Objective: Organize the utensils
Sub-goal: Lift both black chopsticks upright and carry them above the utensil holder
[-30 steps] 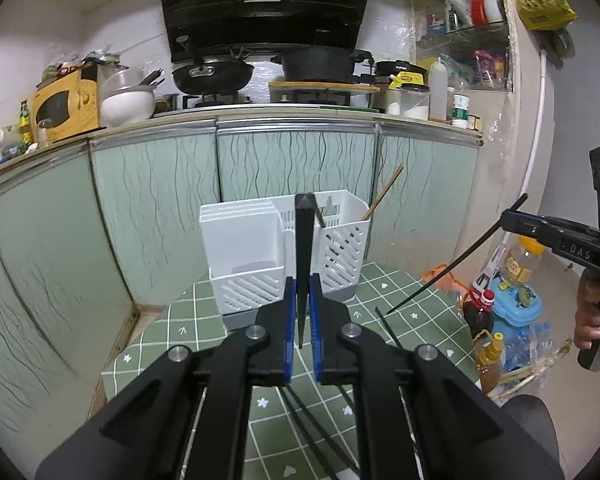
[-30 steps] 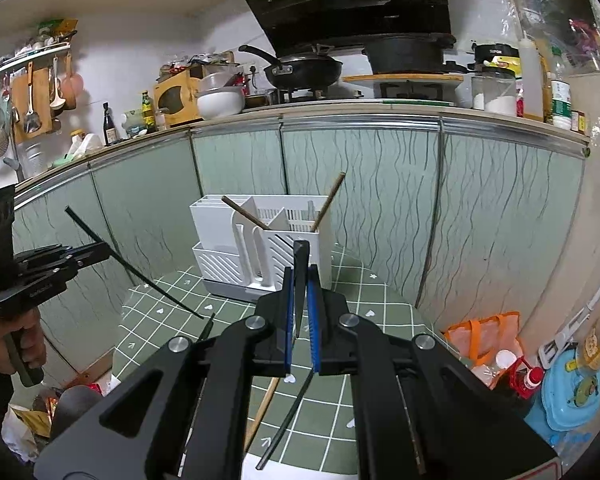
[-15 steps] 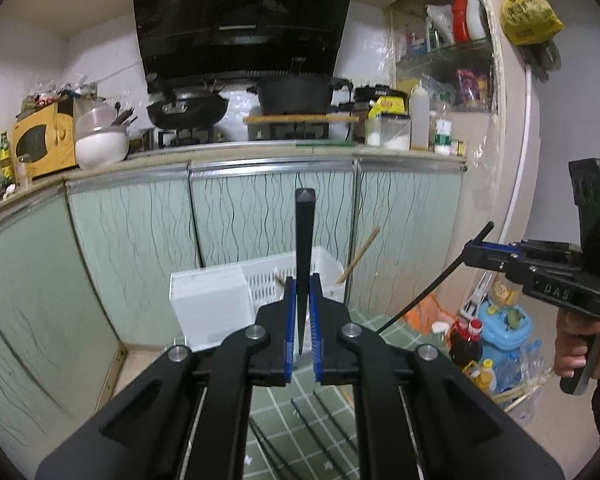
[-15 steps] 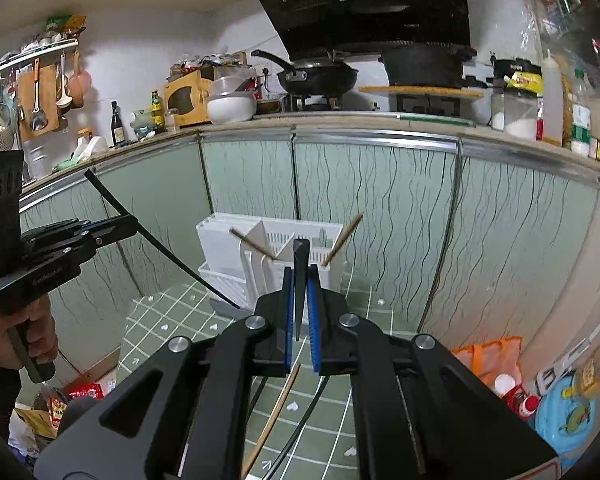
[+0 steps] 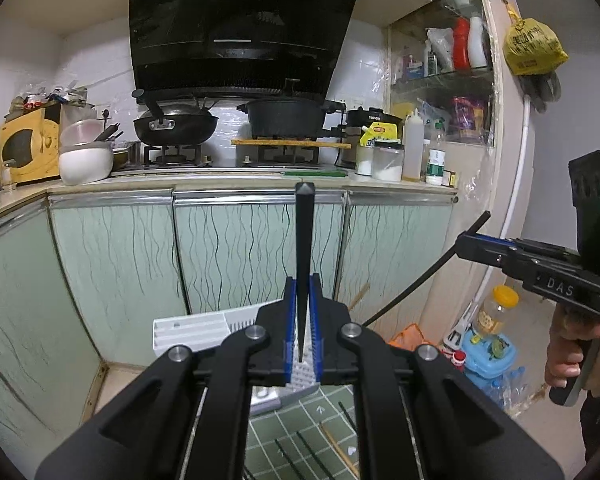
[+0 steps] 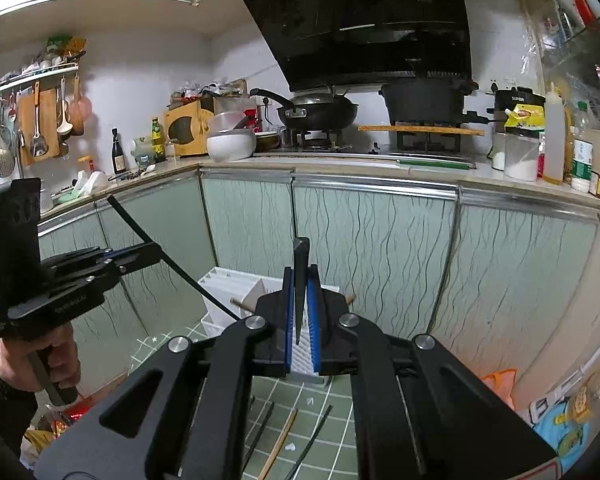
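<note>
The green-fronted kitchen cabinets [image 5: 256,248] fill the background, and everything else sits in front of them. Just before their doors stands a low table with a green tiled cloth [image 6: 300,432], and on its far edge, closest to the cabinets, rests the white utensil holder [image 5: 192,330], a wooden chopstick [image 6: 239,303] leaning out of one of its compartments. The left gripper [image 5: 302,320] hangs above the table on the holder's near side, its blue-lined jaws clamped tight on a black chopstick [image 5: 303,240] that stands nearly upright in front of the cabinet doors. The right gripper [image 6: 302,320] is held the same way, pinching a second black chopstick [image 6: 300,276] whose blunt end rises above the holder. In each wrist view the other gripper shows off to the side with its chopstick slanting down toward the holder. Loose on the tiled cloth, on the side away from the cabinets, lie more sticks: black ones [image 6: 314,438] and a wooden one [image 6: 280,440].
</note>
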